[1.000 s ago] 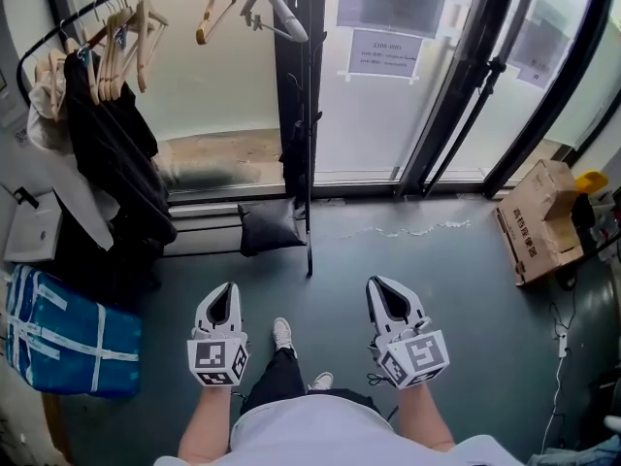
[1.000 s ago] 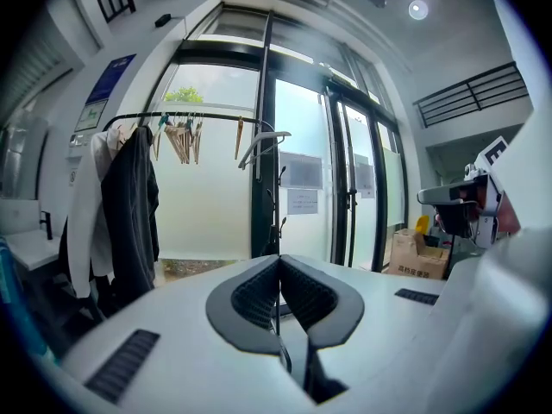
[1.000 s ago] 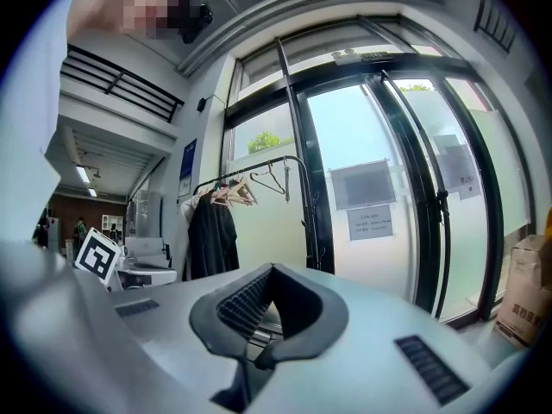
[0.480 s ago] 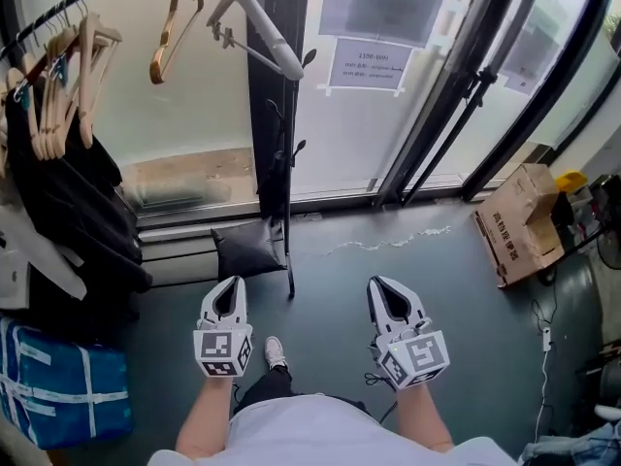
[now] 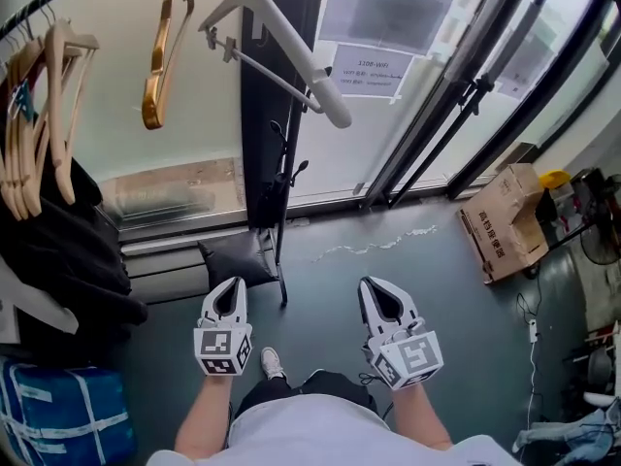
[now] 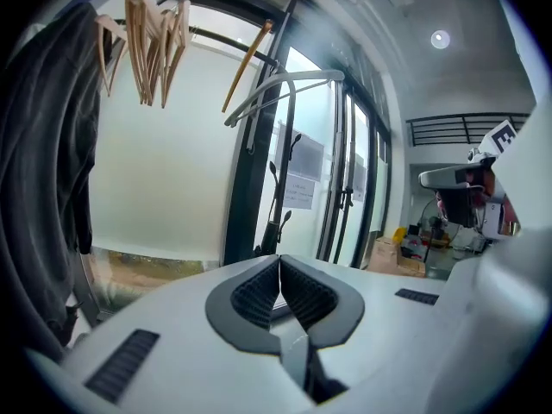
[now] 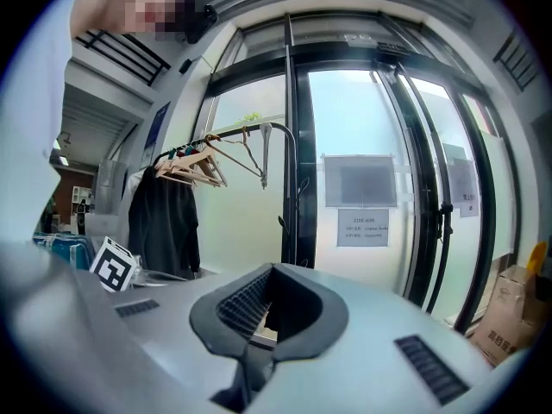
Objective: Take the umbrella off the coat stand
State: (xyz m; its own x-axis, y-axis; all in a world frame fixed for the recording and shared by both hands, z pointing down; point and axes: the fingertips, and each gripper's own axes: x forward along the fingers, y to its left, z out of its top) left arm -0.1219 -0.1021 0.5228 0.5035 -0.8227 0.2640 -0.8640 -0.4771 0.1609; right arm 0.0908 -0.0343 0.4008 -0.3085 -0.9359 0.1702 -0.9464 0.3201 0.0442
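Left claw [image 5: 231,283] closed, empty; right claw [image 5: 374,284] seemingly too.

Holds the left hand-held gripper [image 5: 234,283] and the right hand-held gripper [image 5: 373,283] out ahead of the torso, side by side and apart, both pointing forward and a little downward. Reaches with bare left forearm [image 5: 202,416] and right forearm [image 5: 419,417], marker cubes [image 5: 223,349] turned up toward the head. Shows the left jaws pressed together with nothing between. Seems to have the right jaws closed and empty too, tips meeting, the dark hollow behind them hard to read.
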